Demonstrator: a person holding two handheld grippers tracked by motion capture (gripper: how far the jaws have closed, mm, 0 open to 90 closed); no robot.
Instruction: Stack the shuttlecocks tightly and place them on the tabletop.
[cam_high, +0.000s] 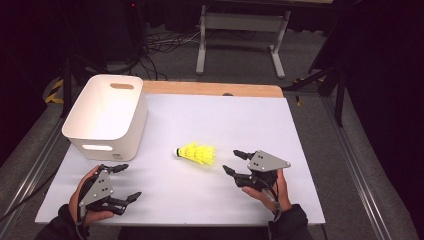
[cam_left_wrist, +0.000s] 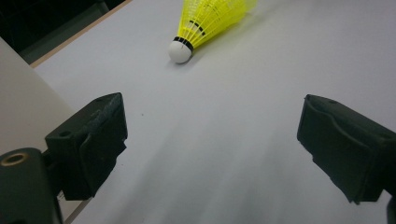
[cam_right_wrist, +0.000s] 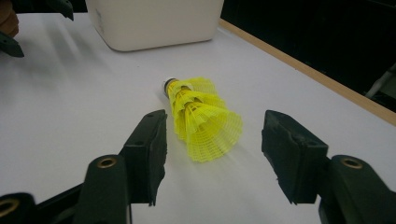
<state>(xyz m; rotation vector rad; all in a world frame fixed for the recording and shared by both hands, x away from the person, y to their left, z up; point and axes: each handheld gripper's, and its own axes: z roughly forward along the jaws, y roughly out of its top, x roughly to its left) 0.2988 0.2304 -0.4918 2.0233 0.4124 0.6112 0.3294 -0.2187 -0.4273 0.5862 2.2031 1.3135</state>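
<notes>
Presently catalogued, largest first:

Bench (cam_high: 300, 200): white-topped, with a wooden strip along the far edge; it carries every item below.

White bin (cam_high: 107, 117): open-topped with slot handles, standing just beyond the left jaws and well apart from the right ones. Its inside looks bare, though the near wall hides part of the floor.

Left gripper (cam_high: 124, 182): jaws spread wide, nothing between them, low over the bench.

Right gripper (cam_high: 236, 162): jaws spread, nothing pinched, pointing at the skirt end of the item below.

Yellow shuttlecock (cam_high: 196, 153): lying on its side on the bench, white cork toward the bin, skirt just ahead of the right jaws, farther off from the left jaws.

Progress, as judged: nothing is grasped or binned yet. Closing on the shuttlecock, lifting it and probably carrying it to the bin all remain.
</notes>
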